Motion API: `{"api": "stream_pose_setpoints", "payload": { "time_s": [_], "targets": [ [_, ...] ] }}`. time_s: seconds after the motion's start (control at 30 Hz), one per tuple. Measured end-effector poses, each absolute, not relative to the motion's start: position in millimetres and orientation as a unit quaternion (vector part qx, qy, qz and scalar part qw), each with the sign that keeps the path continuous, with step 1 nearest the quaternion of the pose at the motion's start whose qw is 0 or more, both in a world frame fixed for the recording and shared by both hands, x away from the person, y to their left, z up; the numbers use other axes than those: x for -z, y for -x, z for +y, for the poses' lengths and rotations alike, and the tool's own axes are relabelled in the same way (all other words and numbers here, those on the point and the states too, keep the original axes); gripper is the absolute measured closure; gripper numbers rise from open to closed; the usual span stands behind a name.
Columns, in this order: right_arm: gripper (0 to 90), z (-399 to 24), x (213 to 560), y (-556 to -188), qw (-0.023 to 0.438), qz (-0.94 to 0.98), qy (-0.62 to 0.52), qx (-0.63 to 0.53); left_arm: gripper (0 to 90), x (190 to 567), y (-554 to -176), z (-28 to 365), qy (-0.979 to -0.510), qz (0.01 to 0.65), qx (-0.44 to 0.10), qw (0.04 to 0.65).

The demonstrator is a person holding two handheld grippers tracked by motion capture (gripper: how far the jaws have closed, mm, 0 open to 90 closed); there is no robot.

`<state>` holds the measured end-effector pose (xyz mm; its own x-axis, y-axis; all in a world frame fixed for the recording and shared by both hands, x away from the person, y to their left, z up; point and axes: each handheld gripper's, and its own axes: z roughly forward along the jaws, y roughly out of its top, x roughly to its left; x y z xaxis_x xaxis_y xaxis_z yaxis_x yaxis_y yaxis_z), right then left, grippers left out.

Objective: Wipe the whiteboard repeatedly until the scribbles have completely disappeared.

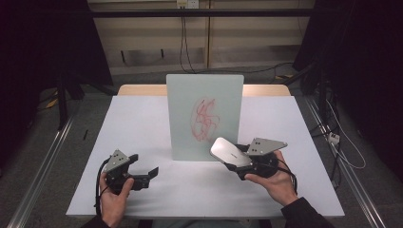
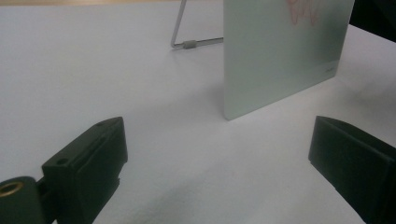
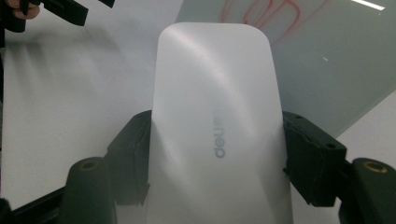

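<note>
Both claw sides grip eraser [image 3: 217,126] edges, near board [image 1: 205,116]; table [image 1: 142,123] open left.

right gripper [image 3: 215,158] clamps a white rounded eraser [image 3: 217,121] across its width, one black jaw pressed on each long side. eraser runs up the middle of the frame, flat smooth face toward the camera, grey "deli" logo printed sideways near the lower half. behind its top end stands the pale green board [image 3: 317,70], tilted across the upper right, red scribble [image 3: 261,11] along its top edge, partly hidden by the eraser. white table [image 3: 70,102] on the left. top left corner: other gripper [image 3: 60,9] far off, black jaw tips, a bit of hand [image 3: 23,9] on it.
</note>
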<state>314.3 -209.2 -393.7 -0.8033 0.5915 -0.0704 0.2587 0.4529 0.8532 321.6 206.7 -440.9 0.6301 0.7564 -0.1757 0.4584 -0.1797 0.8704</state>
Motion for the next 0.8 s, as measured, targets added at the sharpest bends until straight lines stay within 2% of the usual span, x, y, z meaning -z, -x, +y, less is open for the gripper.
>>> {"api": "stream_pose_setpoints", "payload": {
  "time_s": [0.8],
  "targets": [
    [31.6,-195,378,-318,0.272,0.815,-0.221,-0.461,4.4,441,-322,207,-0.755,0.402,-0.15,0.496]
  ]
}}
